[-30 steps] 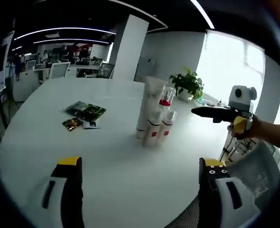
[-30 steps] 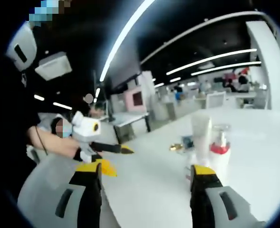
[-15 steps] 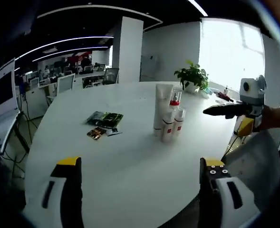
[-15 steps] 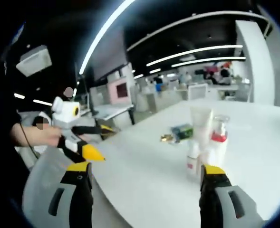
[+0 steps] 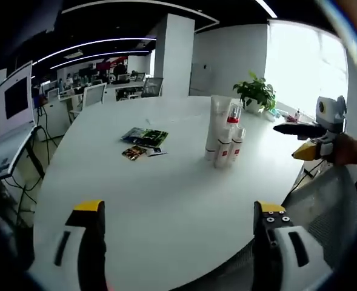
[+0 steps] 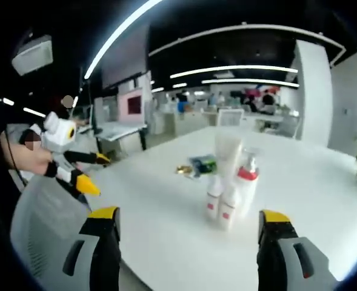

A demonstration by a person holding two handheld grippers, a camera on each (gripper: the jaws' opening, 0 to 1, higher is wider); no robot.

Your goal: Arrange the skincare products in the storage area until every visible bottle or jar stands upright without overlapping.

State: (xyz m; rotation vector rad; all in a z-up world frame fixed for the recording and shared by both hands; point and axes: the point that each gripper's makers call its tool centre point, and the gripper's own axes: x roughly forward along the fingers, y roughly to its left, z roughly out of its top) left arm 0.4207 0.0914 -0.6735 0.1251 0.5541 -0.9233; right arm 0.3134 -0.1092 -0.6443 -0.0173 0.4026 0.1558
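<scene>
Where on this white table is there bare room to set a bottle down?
The widest bare patch runs from the table's near edge up to the sachets and the bottle cluster. The strip between sachets and cluster is also bare. The cluster itself is crowded: tall tube, pump bottle and two small bottles stand close together.

Both tools farther back from the bottles (image 5: 225, 134) than before.

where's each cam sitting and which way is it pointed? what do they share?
Left gripper view: rides the left hand-held gripper, looks across the white table; the right hand-held gripper enters at right.
Right gripper view: rides the right hand-held gripper, faces the office; the left hand-held gripper enters at left.
Shared: upright bottle cluster, sachets.
</scene>
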